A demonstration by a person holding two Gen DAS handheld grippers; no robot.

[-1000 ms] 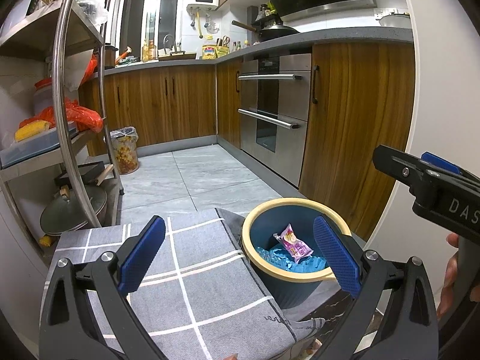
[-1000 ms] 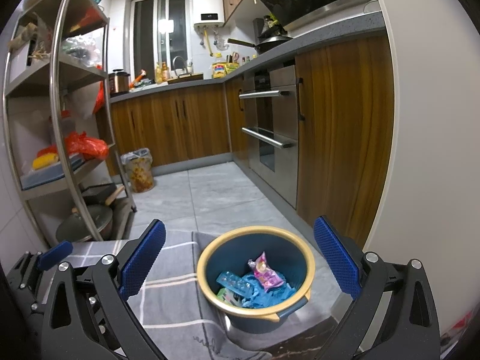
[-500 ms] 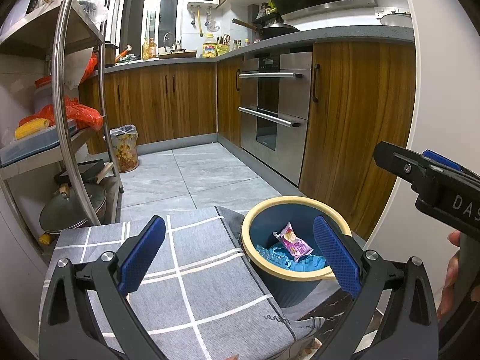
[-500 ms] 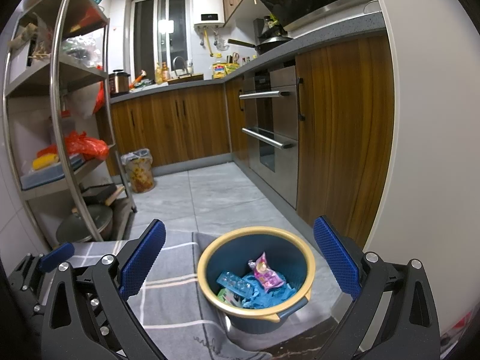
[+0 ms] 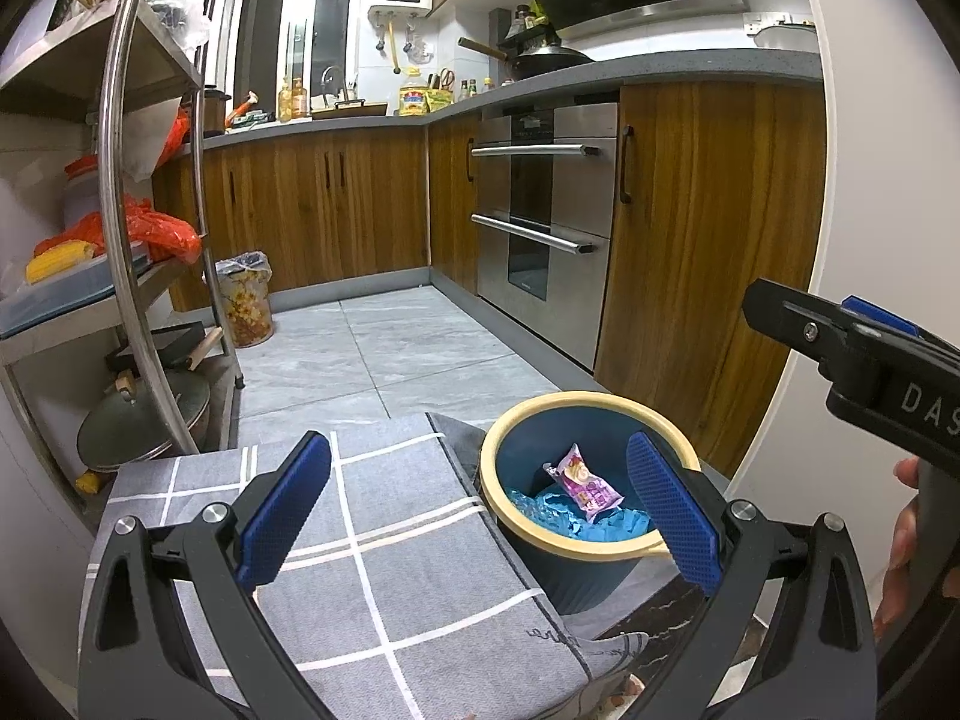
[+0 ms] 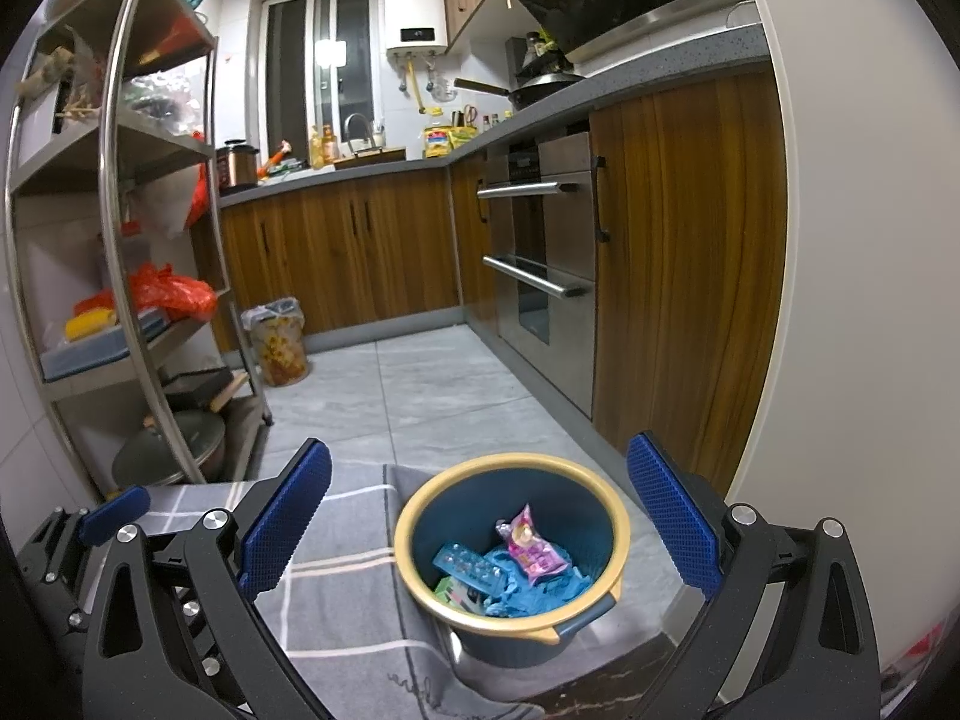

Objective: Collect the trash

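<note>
Both grippers hang above the near edge of a surface covered by a grey checked cloth [image 5: 384, 540], and both are spread wide with nothing between their blue pads. The left gripper [image 5: 477, 507] sits over the cloth, its right-hand finger overlapping the near rim of the bin as seen from its own camera. The right gripper [image 6: 477, 507] frames the bin more squarely — the bin lies between its fingers, ahead of and below them, not touching either.

The bin [image 6: 600, 492] is a dark blue bucket with a cream-yellow rim, standing upright on the cloth at its right edge. Inside lies the collected trash: a pink snack wrapper [image 6: 531, 549] on top, crumpled blue material [image 6: 558, 591] beneath it, and a blister pack [image 6: 468, 567] toward the left wall.

In the left wrist view the right gripper's black body enters from the right edge, with a person's fingers [image 5: 900, 540] wrapped round its handle.

Beyond lie a grey tiled floor [image 5: 384, 360], wooden cabinets and a steel rack [image 6: 114, 240] — well apart from the bin.
</note>
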